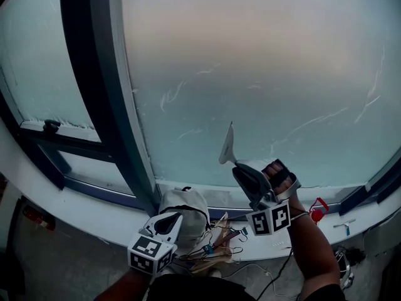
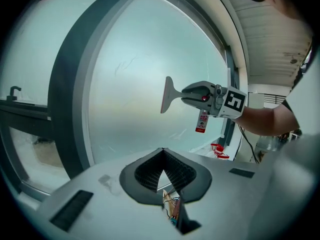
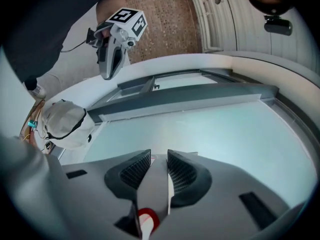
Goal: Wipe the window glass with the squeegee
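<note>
Here the right tool (image 1: 243,170) pinched the squeegee (image 1: 227,147) by its handle; the blade likely needed flat, even pressure on the window glass (image 1: 263,61). The left tool (image 1: 168,219) hung pressed together, empty.

Head view: above left gripper (image 1: 170,220) and right gripper (image 1: 239,168), facing steeply down at window glass (image 1: 263,61).
Left gripper view: behind its jaws, facing glass, right gripper ahead-right.
Right gripper view: along squeegee (image 3: 152,184), glass near ahead, left gripper up-left.
Shared: glass.

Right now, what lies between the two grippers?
A tangle of wires on the sill, between left gripper and right gripper; the head view shows it.
</note>
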Available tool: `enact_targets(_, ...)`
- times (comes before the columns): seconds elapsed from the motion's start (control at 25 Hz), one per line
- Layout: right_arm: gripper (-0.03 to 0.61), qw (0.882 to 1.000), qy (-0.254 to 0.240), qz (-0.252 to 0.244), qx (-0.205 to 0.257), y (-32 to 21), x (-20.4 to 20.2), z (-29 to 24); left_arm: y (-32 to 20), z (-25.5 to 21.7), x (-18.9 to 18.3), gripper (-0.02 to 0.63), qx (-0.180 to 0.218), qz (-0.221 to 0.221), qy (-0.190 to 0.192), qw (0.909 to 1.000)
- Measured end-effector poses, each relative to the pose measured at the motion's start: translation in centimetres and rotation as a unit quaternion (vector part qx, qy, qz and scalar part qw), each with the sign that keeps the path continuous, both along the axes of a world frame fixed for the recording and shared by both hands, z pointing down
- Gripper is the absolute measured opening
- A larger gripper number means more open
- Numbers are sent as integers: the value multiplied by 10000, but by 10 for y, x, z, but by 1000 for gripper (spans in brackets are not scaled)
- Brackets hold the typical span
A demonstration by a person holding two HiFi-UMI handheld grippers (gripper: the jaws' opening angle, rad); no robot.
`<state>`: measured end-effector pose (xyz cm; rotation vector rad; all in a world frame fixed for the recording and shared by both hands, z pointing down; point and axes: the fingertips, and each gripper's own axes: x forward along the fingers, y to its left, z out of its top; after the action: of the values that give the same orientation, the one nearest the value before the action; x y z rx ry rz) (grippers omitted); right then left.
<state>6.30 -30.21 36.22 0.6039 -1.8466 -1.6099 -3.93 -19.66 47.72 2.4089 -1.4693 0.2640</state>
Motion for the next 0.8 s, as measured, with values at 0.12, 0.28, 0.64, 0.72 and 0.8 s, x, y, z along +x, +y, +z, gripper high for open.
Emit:
enact_targets(0.12, 92, 9989, -27, -462, 117, 7, -56, -14, 9, 3, -20, 0, -52, -159, 36, 9999)
enact_targets(0.28, 92, 9957, 0, -884, 276, 2, -122, -35, 19, 3, -43, 0, -38, -350, 39, 9994)
enact_targets(0.64, 92, 9911, 7, -1295, 319, -30, -222, -81, 40, 4, -75, 0, -36, -735, 103, 9972)
enact_targets(0.72, 92, 9907, 73, -1323, 315, -37, -235, -84, 42, 5, -79, 0, -22, -805, 126, 9967)
enact_targets(0.8, 92, 9902, 129, -1355, 322, -41, -244, -85, 43, 6, -86, 0, -18, -894, 140, 9959)
